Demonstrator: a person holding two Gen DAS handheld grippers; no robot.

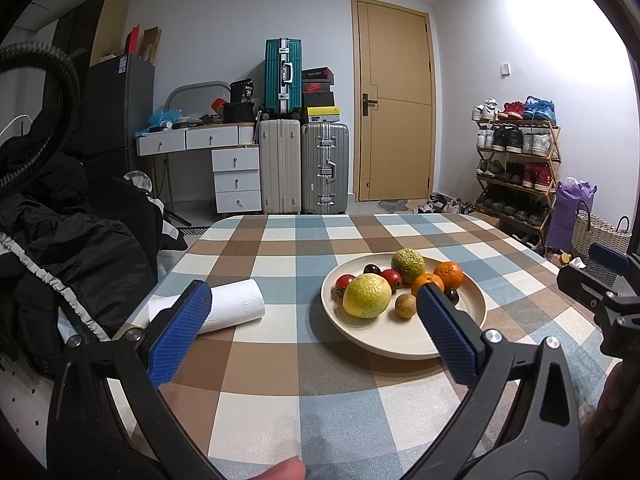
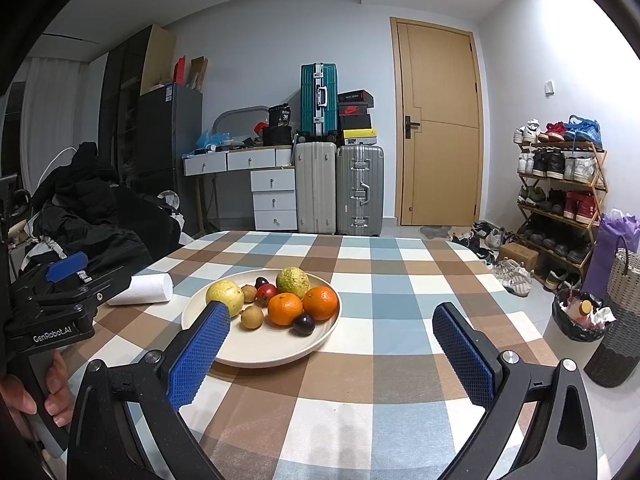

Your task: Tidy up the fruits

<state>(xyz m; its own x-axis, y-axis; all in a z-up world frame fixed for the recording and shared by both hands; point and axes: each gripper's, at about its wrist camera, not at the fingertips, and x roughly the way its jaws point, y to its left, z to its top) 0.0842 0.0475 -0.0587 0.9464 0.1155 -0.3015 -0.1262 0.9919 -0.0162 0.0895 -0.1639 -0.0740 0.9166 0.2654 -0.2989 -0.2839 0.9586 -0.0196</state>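
Observation:
A cream plate (image 1: 400, 340) (image 2: 256, 354) rests on the checked tablecloth and holds several fruits. Among them are a yellow citrus (image 1: 367, 295) (image 2: 225, 298), a green citrus (image 1: 407, 265) (image 2: 293, 283), two oranges (image 1: 449, 274) (image 2: 320, 303), red tomatoes (image 1: 345, 282) (image 2: 266, 293), dark plums (image 1: 372, 269) (image 2: 304, 324) and small brown fruits (image 1: 405, 305) (image 2: 252, 317). My left gripper (image 1: 314, 300) hovers open over the plate's near left side, empty. My right gripper (image 2: 332, 320) is open and empty, with its left pad at the plate's near rim.
A white paper roll (image 1: 234, 306) (image 2: 146, 289) lies left of the plate. Dark clothes (image 1: 72, 240) pile up beyond the table's left edge. A bin (image 2: 580, 316) and woven baskets (image 2: 622, 320) stand on the floor to the right. Suitcases (image 1: 304, 168) and a shoe rack (image 1: 516, 168) line the far wall.

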